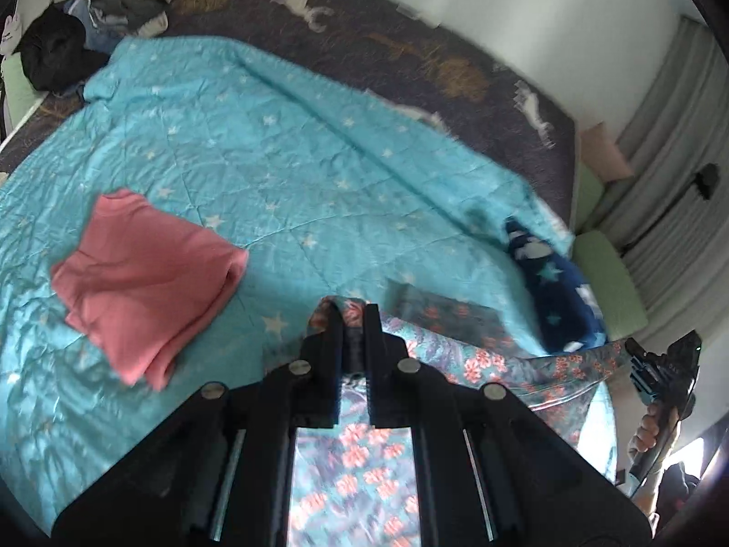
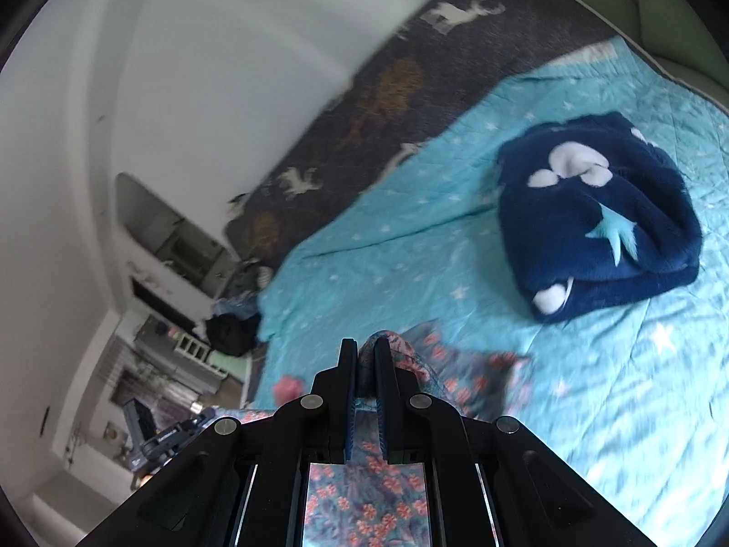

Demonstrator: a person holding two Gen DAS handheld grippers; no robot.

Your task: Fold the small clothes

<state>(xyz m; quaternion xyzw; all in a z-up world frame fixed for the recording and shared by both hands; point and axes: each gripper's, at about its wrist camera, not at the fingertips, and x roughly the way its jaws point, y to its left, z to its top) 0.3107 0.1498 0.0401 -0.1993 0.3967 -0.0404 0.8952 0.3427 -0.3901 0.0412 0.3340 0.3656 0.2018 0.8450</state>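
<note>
Left wrist view: left claw [image 1: 353,319] is pinching the floral garment [image 1: 460,346], cloth trailing toward 3 o'clock, where the right claw [image 1: 663,364] is holding the other end; long axis running claw to claw above the bed quilt [image 1: 273,173]. Folded pink garment [image 1: 146,273] is lying at 9 o'clock.

Right wrist view: right claw [image 2: 364,351] is pinching the floral garment [image 2: 460,378]. Folded navy fleece [image 2: 597,214] is sitting at 1 o'clock. Both claws look equally engaged.
</note>
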